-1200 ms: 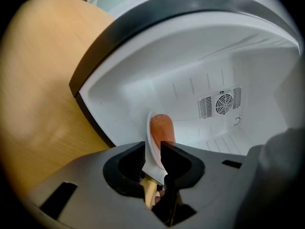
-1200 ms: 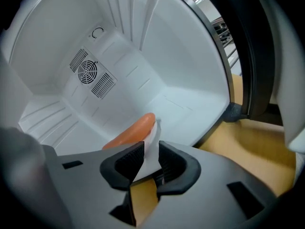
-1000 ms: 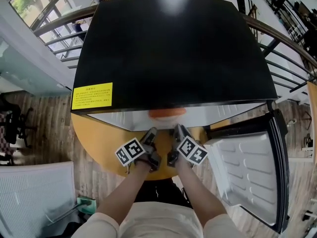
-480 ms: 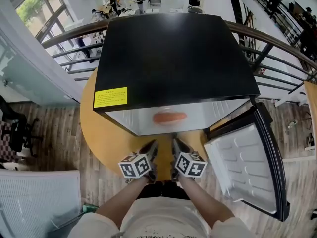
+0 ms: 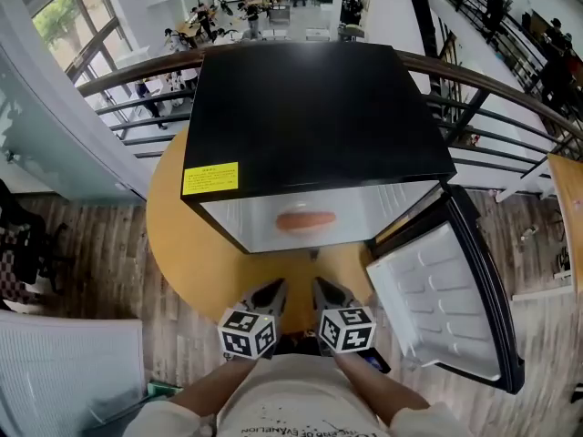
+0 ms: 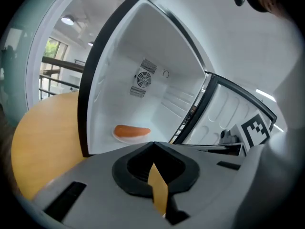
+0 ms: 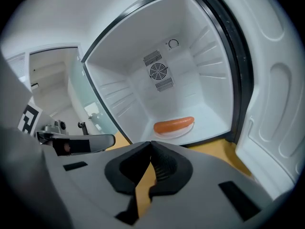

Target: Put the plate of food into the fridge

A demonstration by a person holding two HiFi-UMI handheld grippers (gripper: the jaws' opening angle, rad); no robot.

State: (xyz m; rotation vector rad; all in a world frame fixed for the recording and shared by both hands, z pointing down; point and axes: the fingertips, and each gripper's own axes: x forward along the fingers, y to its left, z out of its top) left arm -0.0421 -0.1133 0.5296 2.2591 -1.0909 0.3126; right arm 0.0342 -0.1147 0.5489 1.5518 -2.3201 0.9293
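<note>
A white plate (image 5: 306, 228) carrying an orange sausage (image 5: 305, 220) lies on the floor of the open black mini fridge (image 5: 310, 107). The sausage (image 6: 132, 131) appears low in the white interior in the left gripper view, and the sausage (image 7: 174, 125) shows again in the right gripper view. My left gripper (image 5: 271, 291) and right gripper (image 5: 325, 289) hang side by side close to my body, well short of the fridge opening. Both are shut with nothing between the jaws.
The fridge stands on a round wooden table (image 5: 182, 244). Its door (image 5: 446, 299) swings wide open to the right, white shelves facing up. A metal railing (image 5: 510, 89) curves behind the table. A white panel (image 5: 64, 371) stands at the lower left.
Both grippers have drawn back from the fridge mouth toward my body, leaving the plate with the sausage inside. The view has pulled back, so more of the table shows.
</note>
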